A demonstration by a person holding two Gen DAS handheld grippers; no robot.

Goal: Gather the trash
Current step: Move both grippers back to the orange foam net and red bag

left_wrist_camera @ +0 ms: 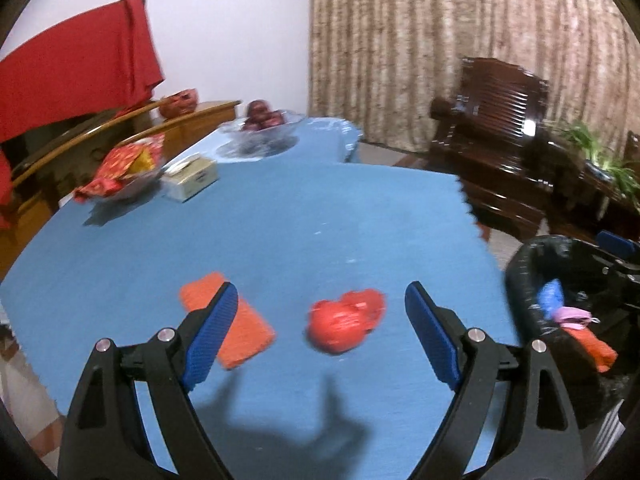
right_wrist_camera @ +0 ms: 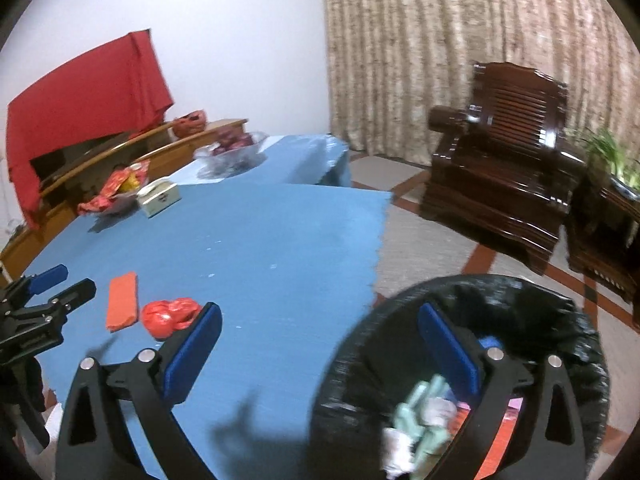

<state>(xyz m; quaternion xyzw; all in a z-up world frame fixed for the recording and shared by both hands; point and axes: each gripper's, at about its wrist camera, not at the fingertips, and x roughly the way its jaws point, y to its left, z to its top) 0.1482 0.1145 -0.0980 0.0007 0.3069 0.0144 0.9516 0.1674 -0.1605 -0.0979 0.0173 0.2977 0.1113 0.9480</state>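
Blue cloth covers the table (left_wrist_camera: 304,216), and the two pieces of trash left on it lie low in the left wrist view: an orange flat packet (left_wrist_camera: 244,328) at lower left, partly behind the left finger, and a crumpled red wrapper (left_wrist_camera: 344,324) just right of it, near the centre. The left gripper (left_wrist_camera: 320,332) hangs above them with its jaws spread wide and nothing between the pads, the red wrapper sitting in the gap, which suits a coming pinch on that piece, I judge. At the upper left of the same view a glass dish of red and yellow packets (left_wrist_camera: 120,172) and a pale tissue box (left_wrist_camera: 191,178) stand well back, likely kept out of the working area; the box bears a mark too blurred to read, and no other writing is legible. Further right, the black-lined bin (left_wrist_camera: 568,312) stands off the table's right edge, placed so that trash can be dropped in with a short reach. In the right wrist view the right gripper (right_wrist_camera: 320,356) is also spread and empty, its right finger over the bin's mouth (right_wrist_camera: 520,292), where green, white and pink scraps (right_wrist_camera: 420,420) already lie. A dark wooden armchair (right_wrist_camera: 500,168) fills the right of the frame.
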